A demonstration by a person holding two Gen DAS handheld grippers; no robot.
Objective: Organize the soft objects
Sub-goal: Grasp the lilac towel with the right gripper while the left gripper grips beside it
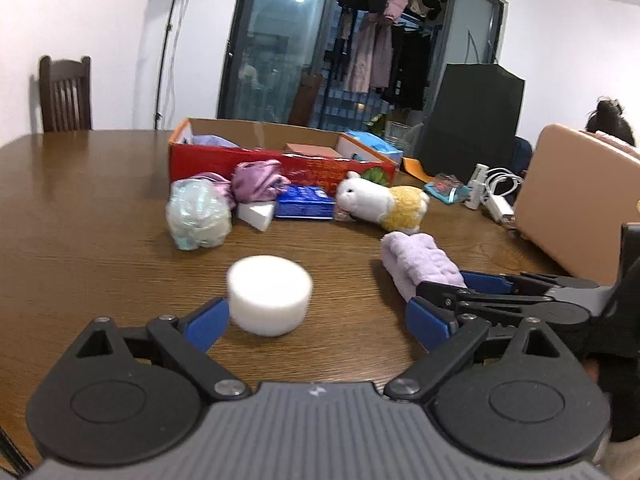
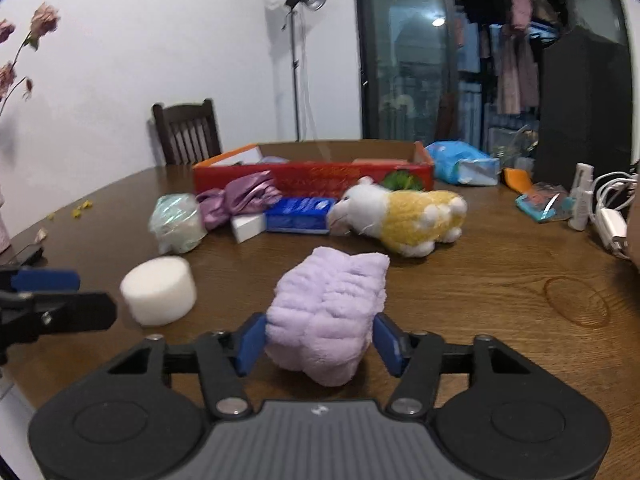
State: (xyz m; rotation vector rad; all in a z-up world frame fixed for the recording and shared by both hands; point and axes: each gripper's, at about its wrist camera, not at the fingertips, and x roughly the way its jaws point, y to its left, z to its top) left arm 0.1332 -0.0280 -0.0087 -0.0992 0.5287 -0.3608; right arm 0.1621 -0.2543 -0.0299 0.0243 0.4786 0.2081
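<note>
Where toys lie, brown wooden table [image 2: 480, 280].

This is a lived-in home, most likely a dining room: a large wooden table [image 1: 100, 216] takes up the foreground, with a dark slatted wooden chair [image 1: 65, 94] pushed against the white wall at about 10 o'clock. At 12 to 1 o'clock, glass sliding doors [image 1: 276, 44] open onto a balcony or closet hung with coats and clothes [image 1: 380, 40]. Household clutter covers the table: a red cardboard box [image 1: 280, 160], a plush toy [image 2: 404, 212], charger cables [image 2: 612, 216], and dried flowers [image 2: 24, 40] at 9 o'clock in the right wrist view.
</note>
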